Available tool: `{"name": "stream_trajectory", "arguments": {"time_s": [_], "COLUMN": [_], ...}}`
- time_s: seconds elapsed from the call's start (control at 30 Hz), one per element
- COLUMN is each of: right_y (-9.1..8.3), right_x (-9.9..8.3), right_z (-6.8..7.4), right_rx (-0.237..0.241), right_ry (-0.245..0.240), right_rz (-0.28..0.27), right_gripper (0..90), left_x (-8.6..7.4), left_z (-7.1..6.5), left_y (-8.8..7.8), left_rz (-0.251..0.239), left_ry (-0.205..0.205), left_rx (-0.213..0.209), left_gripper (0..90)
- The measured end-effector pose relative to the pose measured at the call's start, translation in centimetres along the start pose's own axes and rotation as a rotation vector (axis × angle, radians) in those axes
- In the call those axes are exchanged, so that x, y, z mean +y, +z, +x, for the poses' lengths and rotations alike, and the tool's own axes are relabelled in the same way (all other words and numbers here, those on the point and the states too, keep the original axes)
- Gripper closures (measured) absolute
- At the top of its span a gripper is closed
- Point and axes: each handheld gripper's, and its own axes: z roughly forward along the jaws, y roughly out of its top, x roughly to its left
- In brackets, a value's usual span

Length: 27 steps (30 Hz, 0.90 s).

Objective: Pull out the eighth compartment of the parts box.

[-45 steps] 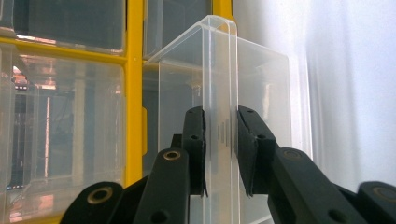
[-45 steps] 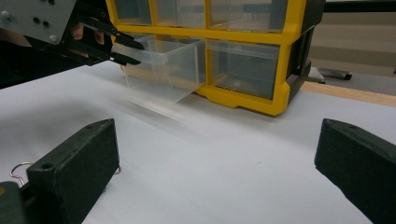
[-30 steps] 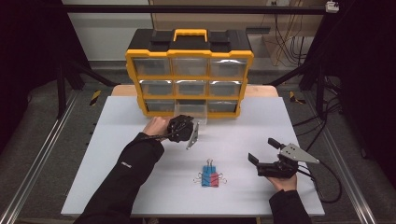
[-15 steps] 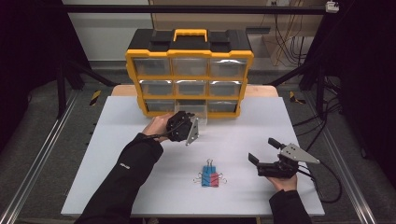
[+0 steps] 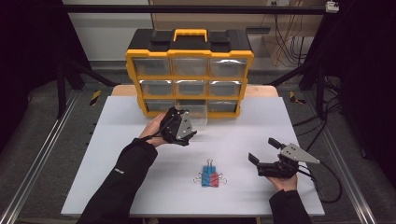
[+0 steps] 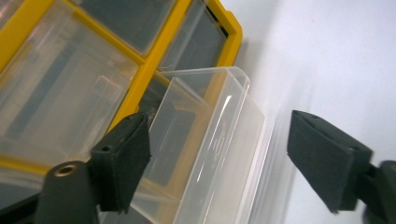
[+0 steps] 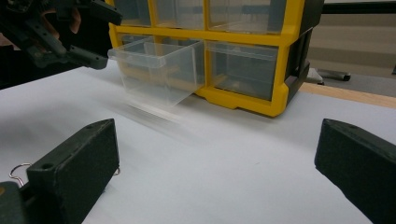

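A yellow organizer cabinet [image 5: 189, 51] with clear drawers stands at the back of the white table. Its bottom middle drawer [image 5: 192, 111] is pulled out. My left gripper [image 5: 188, 126] sits just in front of that drawer. In the left gripper view the drawer [image 6: 205, 140] has its front wall between the jaws of the left gripper [image 6: 224, 158]; they have just been opening, and the pads stand apart from the plastic. My right gripper [image 5: 263, 150] rests open on the table at the right. The same drawer [image 7: 159, 70] also stands out in the right gripper view.
Blue and red binder clips [image 5: 210, 178] lie together near the table's front, between the two hands. A wire handle of one clip [image 7: 16, 172] pokes out beside the right gripper's left jaw. Black frame rails run along both sides of the table.
The left gripper's jaws have spread off the drawer front and the hand has eased slightly away from it. The right gripper has stayed where it was.
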Motion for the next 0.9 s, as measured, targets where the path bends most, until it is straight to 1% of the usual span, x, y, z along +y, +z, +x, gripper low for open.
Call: {"name": "stream_trajectory", "arguments": {"time_s": [0.13, 0.3, 0.33, 0.4, 0.47, 0.53, 0.57, 0.6, 0.63, 0.73, 0.77, 0.83, 0.9], "right_y": [0.0, 0.0, 0.0, 0.0, 0.0, 0.0, 0.0, 0.1, 0.0, 0.0, 0.0, 0.0, 0.0], "right_x": [0.0, 0.0, 0.0, 0.0, 0.0, 0.0, 0.0, 0.0, 0.0, 0.0, 0.0, 0.0, 0.0], "right_z": [0.0, 0.0, 0.0, 0.0, 0.0, 0.0, -0.1, -0.1, 0.0, 0.0, 0.0, 0.0, 0.0], "right_rx": [0.000, 0.000, 0.000, -0.002, -0.003, -0.003, 0.003, 0.002, -0.002, -0.002, -0.002, -0.002, -0.002], "right_ry": [0.000, 0.000, 0.000, 0.003, 0.000, 0.000, -0.013, -0.013, -0.004, -0.002, -0.002, -0.002, -0.002], "right_rz": [0.002, 0.003, 0.003, 0.005, 0.003, 0.003, -0.001, 0.000, 0.006, 0.009, 0.009, 0.008, 0.007], "right_gripper": [0.4, 0.4, 0.4, 0.4, 0.4, 0.4, 0.4, 0.4, 0.4, 0.4, 0.4, 0.4, 0.4], "left_x": [-0.3, -0.9, -1.1, -1.4, -1.8, -2.1, -2.2, -2.4, -2.5, -3.0, -3.2, -3.6, -4.1], "left_z": [0.3, 0.6, 0.5, 0.6, 0.5, 0.5, 0.5, 0.6, 0.7, 0.9, 0.8, 0.9, 0.9], "left_y": [-0.7, -1.4, -1.6, -1.9, -2.1, -2.5, -2.7, -2.9, -3.2, -4.1, -4.3, -4.8, -5.3], "left_rz": [-0.038, -0.048, -0.046, -0.047, -0.046, -0.047, -0.055, -0.063, -0.071, -0.093, -0.108, -0.119, -0.123], "left_ry": [-0.097, -0.218, -0.232, -0.261, -0.273, -0.294, -0.308, -0.327, -0.343, -0.383, -0.408, -0.434, -0.450], "left_rx": [-0.003, -0.006, -0.001, -0.008, -0.003, 0.000, -0.001, 0.000, 0.002, 0.013, 0.019, 0.027, 0.036], "left_gripper": [11.6, 6.8, 6.3, 5.3, 4.3, 4.1, 4.0, 4.0, 3.8, 3.3, 3.3, 3.2, 3.1]}}
